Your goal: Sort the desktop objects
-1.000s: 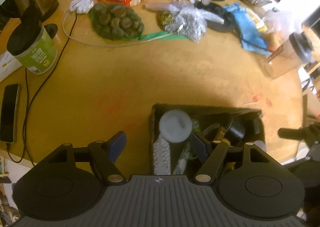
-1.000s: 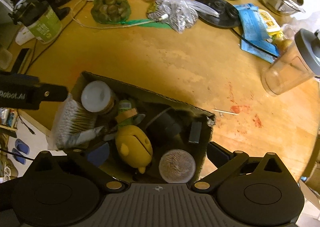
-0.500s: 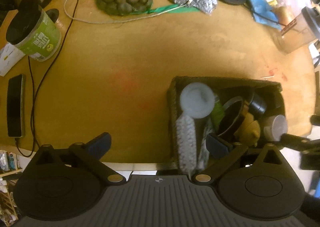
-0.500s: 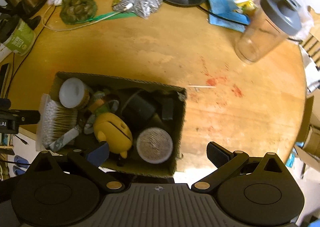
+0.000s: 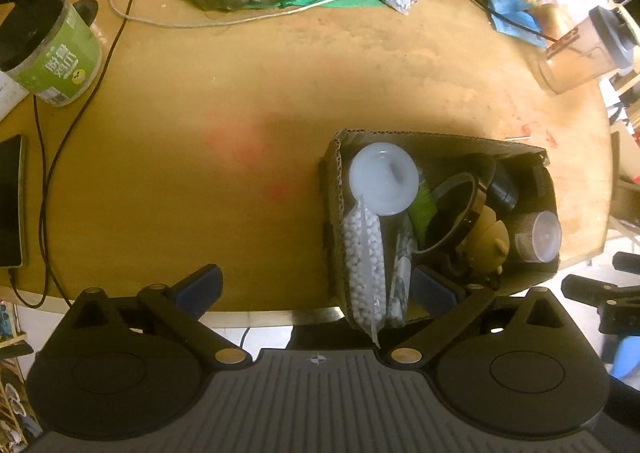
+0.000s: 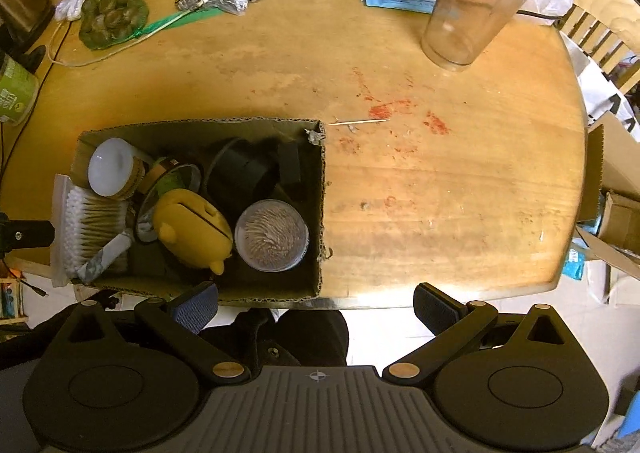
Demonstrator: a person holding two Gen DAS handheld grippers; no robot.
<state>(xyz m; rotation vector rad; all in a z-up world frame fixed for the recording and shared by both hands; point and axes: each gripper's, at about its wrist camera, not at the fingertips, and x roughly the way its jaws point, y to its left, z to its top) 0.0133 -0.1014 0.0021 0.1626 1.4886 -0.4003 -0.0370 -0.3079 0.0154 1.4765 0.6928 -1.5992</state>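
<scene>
Since the cardboard box (image 6: 200,209) at the table's near edge is already stuffed with small items, sorting looks basically finished; left gripper (image 5: 316,285) and right gripper (image 6: 316,307) both hang spread wide, holding nothing.

Left gripper (image 5: 316,287), right gripper (image 6: 316,303): black linkage arms, brass pivot screws, blue textured pads, ribbed grey housing, crosshair mark.

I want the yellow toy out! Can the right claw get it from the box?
Probably yes. The right claw is open and empty just above the box, whose top is open. The yellow toy lies on top, though the toothpick jar crowds it.
</scene>
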